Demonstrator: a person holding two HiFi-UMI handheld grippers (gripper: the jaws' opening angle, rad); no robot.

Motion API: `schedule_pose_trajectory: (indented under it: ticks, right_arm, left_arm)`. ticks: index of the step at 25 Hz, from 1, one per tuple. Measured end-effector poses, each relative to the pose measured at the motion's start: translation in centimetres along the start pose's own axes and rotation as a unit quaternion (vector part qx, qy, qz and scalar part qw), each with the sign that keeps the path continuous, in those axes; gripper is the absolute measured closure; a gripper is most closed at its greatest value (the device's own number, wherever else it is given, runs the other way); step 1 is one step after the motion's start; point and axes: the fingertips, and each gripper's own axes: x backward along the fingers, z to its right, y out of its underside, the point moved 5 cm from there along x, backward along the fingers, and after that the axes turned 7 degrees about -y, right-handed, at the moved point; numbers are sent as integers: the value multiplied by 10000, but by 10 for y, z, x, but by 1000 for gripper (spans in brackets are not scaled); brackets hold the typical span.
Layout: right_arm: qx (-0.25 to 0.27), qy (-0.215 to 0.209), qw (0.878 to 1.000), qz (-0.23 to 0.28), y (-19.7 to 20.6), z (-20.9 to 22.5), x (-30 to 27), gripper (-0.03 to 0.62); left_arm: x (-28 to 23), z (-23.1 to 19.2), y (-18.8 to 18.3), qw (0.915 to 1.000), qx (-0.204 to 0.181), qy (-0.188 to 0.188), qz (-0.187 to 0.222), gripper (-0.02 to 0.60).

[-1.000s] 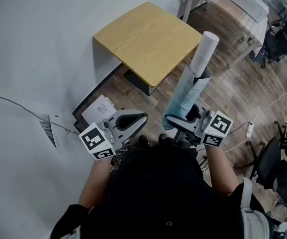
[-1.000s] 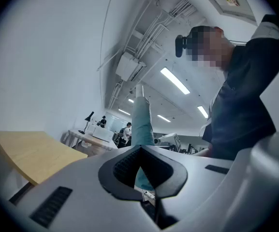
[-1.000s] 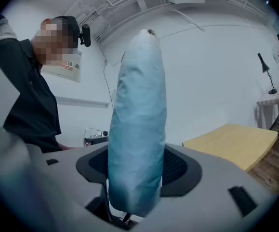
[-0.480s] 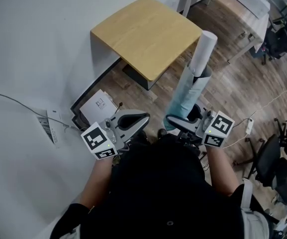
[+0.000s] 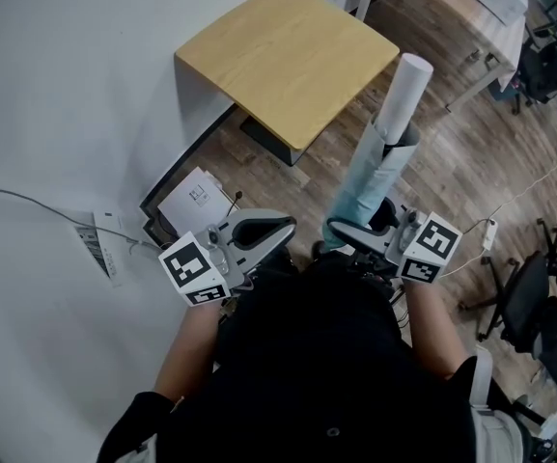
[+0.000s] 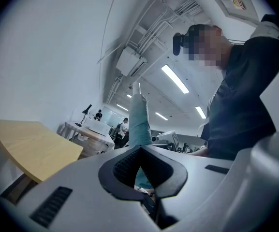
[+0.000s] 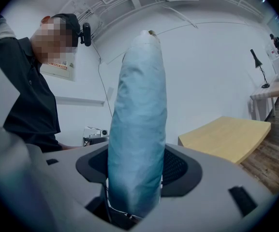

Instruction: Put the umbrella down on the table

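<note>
A folded light-blue umbrella [image 5: 373, 174] with a white handle end stands upright in front of me, and my right gripper [image 5: 353, 231] is shut on its lower part. In the right gripper view the umbrella [image 7: 138, 124] fills the gap between the jaws of the right gripper [image 7: 137, 167]. My left gripper [image 5: 259, 230] hangs beside it, shut with nothing in it. Through the left gripper [image 6: 140, 149] I see the umbrella [image 6: 139, 117] beyond its tips. The small wooden table [image 5: 288, 51] stands further ahead by the white wall, its top bare.
A white box [image 5: 193, 201] lies on the wood floor by the wall, to the table's left. A long white desk [image 5: 457, 8] stands at the back right. Office chairs [image 5: 548, 292] and a power strip [image 5: 482, 243] with a cable are at the right.
The umbrella and the right gripper have drifted slightly to the right. The left gripper has barely moved. Both stay shut.
</note>
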Motion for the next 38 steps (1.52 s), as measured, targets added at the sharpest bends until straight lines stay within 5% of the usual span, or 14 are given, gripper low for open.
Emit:
schedule_pose_trajectory:
  ticks: [27,38]
  right_arm:
    - [-148,578,9980,-204,-5,39,-17,313]
    - [-39,527,9985,-154,-49,133,-1,313]
  left_arm:
    - [-14,-63,-11,9982,106,565,-178,570]
    - [-98,-131,-44,9983,42,500,-294,571]
